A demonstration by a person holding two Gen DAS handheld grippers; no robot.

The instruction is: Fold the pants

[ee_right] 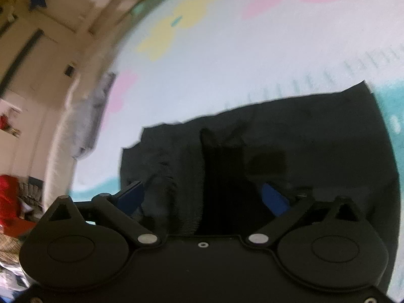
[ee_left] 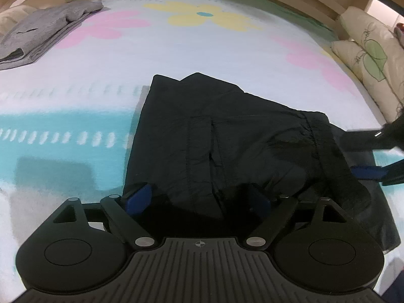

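Black pants (ee_left: 227,139) lie folded on the flowered bed sheet (ee_left: 202,58) near its near edge, bunched at one end. Left gripper (ee_left: 199,199) fingers spread wide over the fabric, gripping nothing; right gripper (ee_right: 204,197) also wide open, cloth bunched between its fingers. Folded grey clothes (ee_left: 43,32) sit at the far left corner, pillows (ee_left: 368,58) along the right edge, well apart.

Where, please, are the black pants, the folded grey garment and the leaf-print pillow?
black pants (ee_left: 227,136), left wrist view, middle of top layer.
folded grey garment (ee_left: 43,32), left wrist view, upper surface.
leaf-print pillow (ee_left: 371,58), left wrist view, green leaf.
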